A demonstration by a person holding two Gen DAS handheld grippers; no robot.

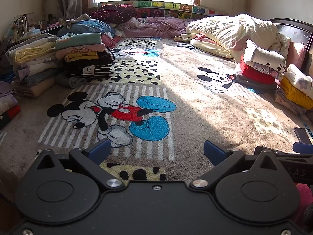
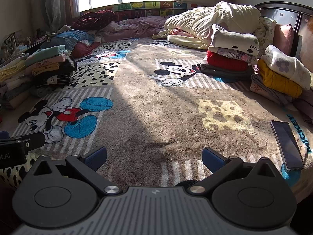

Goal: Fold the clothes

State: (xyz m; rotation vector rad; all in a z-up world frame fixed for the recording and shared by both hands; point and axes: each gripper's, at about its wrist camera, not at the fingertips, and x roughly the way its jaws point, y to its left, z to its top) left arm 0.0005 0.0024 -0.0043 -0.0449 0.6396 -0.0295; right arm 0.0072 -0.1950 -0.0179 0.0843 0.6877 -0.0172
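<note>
My left gripper (image 1: 156,151) is open and empty, low over the Mickey Mouse blanket (image 1: 176,107) on the bed. My right gripper (image 2: 154,157) is open and empty too, beside it over the brown part of the blanket (image 2: 156,117). Folded clothes stand in stacks at the left (image 1: 84,56) (image 2: 49,66) and in stacks at the right (image 1: 262,66) (image 2: 230,56). A yellow and white pile (image 2: 281,74) lies further right. No garment lies between the fingers of either gripper. The right gripper's edge shows in the left wrist view (image 1: 283,156).
A phone (image 2: 287,145) lies on the blanket at the right, close to my right gripper. Crumpled quilts (image 1: 230,31) and pink bedding (image 1: 152,26) fill the far side under the window. A dark headboard (image 2: 283,13) stands at the right.
</note>
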